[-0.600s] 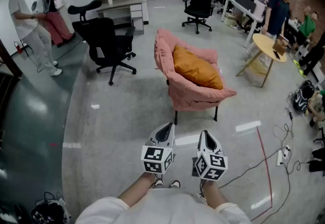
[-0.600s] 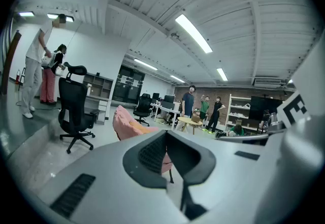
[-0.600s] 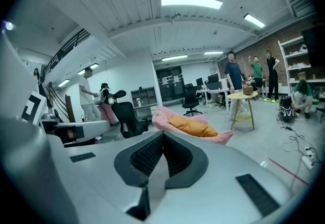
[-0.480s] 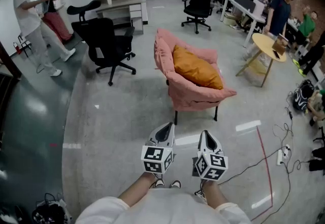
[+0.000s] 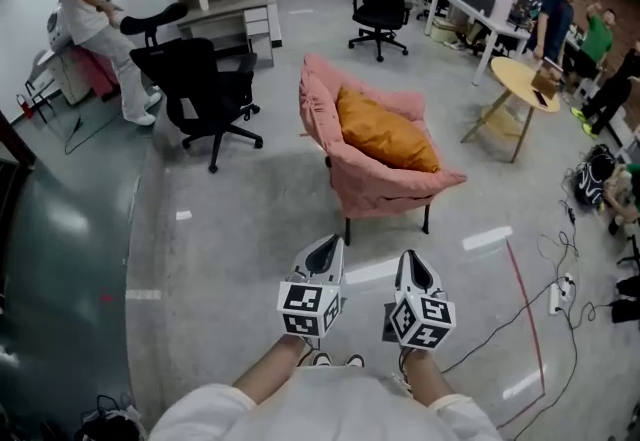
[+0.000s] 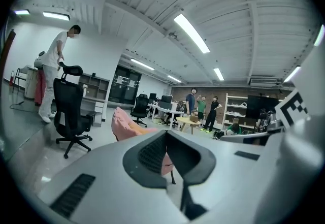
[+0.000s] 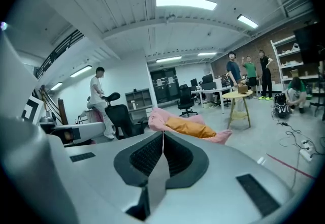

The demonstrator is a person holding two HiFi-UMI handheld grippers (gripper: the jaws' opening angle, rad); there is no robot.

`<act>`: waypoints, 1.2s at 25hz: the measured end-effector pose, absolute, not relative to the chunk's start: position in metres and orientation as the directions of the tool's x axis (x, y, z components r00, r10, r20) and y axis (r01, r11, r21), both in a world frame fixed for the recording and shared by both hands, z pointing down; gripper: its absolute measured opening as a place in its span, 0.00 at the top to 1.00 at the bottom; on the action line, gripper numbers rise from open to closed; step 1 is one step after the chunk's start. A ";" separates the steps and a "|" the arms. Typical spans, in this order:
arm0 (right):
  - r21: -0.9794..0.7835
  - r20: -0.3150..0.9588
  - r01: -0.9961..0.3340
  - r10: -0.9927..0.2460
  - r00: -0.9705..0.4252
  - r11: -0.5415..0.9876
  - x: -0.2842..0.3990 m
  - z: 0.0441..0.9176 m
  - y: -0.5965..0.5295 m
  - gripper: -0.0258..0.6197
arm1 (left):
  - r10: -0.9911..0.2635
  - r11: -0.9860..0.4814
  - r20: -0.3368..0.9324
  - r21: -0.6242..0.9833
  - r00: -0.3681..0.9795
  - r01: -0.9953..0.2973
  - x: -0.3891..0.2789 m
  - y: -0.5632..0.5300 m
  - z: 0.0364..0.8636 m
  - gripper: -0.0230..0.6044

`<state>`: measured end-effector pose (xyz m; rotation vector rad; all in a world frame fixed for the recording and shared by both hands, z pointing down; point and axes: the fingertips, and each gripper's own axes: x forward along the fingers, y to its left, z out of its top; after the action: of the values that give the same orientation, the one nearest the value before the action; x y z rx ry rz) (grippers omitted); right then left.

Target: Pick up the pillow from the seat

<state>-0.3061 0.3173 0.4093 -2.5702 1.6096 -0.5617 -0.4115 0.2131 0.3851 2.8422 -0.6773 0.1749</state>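
Your left gripper [image 5: 323, 254] and right gripper [image 5: 411, 264]: jaws together, empty. Orange pillow [image 5: 385, 134] sits in pink chair [image 5: 385, 191], well apart from both. Right gripper view shows it clearly, left gripper view barely.

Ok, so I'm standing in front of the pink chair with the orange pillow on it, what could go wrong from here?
1. The left gripper and right gripper are both shut and well short of the pillow. Arriving shut would likely just shove it deeper into the pink chair.
2. The pillow looks soft and wide, so a pinch on one corner may slip.
3. Cables trail across the floor to your right, and stepping there could trip you.
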 end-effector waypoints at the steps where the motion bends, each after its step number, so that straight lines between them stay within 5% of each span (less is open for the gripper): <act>1: -0.232 0.275 -0.856 -0.876 0.397 -0.461 -0.305 0.409 0.317 0.91 | -0.430 -0.873 0.162 0.175 0.888 -0.455 -0.412 0.210 0.385 0.95; 16: -0.211 0.343 -0.827 -0.832 0.437 -0.521 -0.275 0.434 0.297 0.91 | -0.416 -0.868 0.213 0.199 0.884 -0.456 -0.391 0.175 0.413 0.95; 30: -0.213 0.334 -0.832 -0.839 0.430 -0.512 -0.167 0.430 0.245 0.91 | -0.441 -0.859 0.207 0.185 0.873 -0.477 -0.291 0.121 0.408 0.95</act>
<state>-0.1667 0.2454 0.4296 -2.6436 1.5443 -0.6320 -0.2906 0.1214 0.4076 2.8145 -0.6999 0.2315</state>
